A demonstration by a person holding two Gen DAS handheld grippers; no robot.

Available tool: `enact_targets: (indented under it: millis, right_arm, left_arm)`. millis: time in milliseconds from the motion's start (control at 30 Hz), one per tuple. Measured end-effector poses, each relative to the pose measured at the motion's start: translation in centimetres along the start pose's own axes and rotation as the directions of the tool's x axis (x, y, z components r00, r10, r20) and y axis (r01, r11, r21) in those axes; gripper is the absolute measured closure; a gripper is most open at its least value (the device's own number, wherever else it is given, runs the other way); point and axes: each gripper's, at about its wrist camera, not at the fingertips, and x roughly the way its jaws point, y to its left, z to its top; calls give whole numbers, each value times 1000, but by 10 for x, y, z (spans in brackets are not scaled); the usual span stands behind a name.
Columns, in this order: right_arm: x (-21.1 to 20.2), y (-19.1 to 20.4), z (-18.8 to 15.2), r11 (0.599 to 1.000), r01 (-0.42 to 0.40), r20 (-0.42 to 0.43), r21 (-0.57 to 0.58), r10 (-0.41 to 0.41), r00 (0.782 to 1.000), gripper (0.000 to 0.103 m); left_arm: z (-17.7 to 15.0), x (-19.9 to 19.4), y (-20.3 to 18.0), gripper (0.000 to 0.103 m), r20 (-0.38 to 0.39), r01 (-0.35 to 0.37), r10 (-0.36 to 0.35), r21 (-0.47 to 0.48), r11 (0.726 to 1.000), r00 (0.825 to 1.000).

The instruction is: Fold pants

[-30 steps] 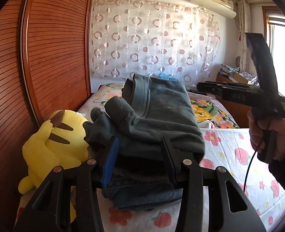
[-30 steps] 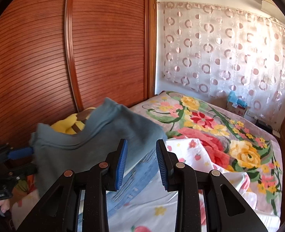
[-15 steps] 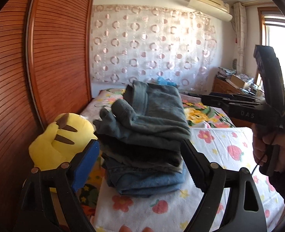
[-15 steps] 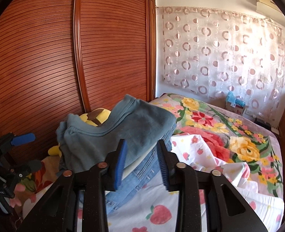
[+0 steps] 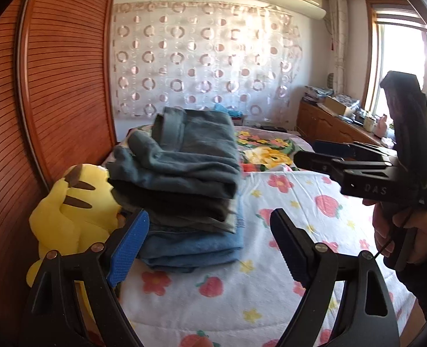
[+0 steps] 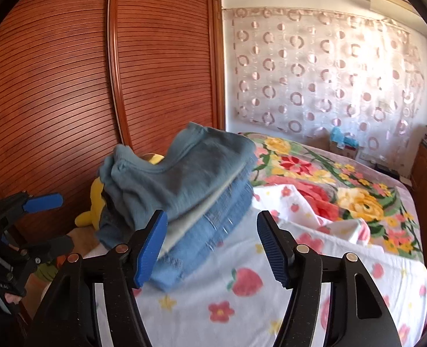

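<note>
Both tools were off the cloth. Left tool [image 5: 209, 244] stood spread wide, nothing between its jaws, stack just beyond its blue pad. Right tool [image 6: 210, 244] had its jaws opening, also empty, pointing at the near edge of the stack.

Folded pants [image 5: 184, 162] sat as the top layer of a stack of pants on the bed [image 5: 285, 211], near its left side, close to the slatted wooden wardrobe door [image 5: 68, 72]. Under them: a darker grey layer, then blue denim [image 5: 190, 245] at the bottom.

Risks, as I judged them:
- The top pair looked lumpy; the left end bunched into a rolled hump, not flat. It could slump or unroll toward the plush.
- The stack overhung on the left, beside the yellow plush toy [image 5: 68, 217]. A nudge from either tool on its way out could tip the layers that way.
- Soft bedding underneath meant an uneven base, so the pile could lean.
- The right tool's near pad was close to the denim's frayed edge; a snag there would drag the bottom layer.

Materials: the top pair was a soft, matte grey-blue knit with thick hems. The denim was stiffer, with a visible weave. The sheet was white cotton printed with strawberries and flowers. The tool pads were ribbed blue rubber on black plastic arms.
</note>
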Motion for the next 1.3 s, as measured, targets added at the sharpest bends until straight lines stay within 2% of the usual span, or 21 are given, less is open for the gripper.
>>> enact_targets:
  millis: [133,367,700,833,1300]
  right_arm:
    - [-28,0,-19,998,48,-4,32,-48,999,29]
    - [-83,-6,-47,987,134,0,87,-135,991,29]
    - [-151,-7,-76,954,252,12,163,-257,966,26]
    - [-161,-3,-83,939,286,16,189,-294,956,21]
    - [-176,26,-91,903,359,10,236,-371,928,19]
  left_arm:
    - [-1,-1,-18,17,-6,24,-24,31,999,1000]
    - [-2,-8,-55,17,-5,75,-75,62,995,997]
    - [-2,-23,-96,17,2,140,-140,73,988,990]
    - [-3,-26,-108,17,2,134,-134,74,988,991]
    - [1,-35,-139,17,3,97,-98,104,990,995]
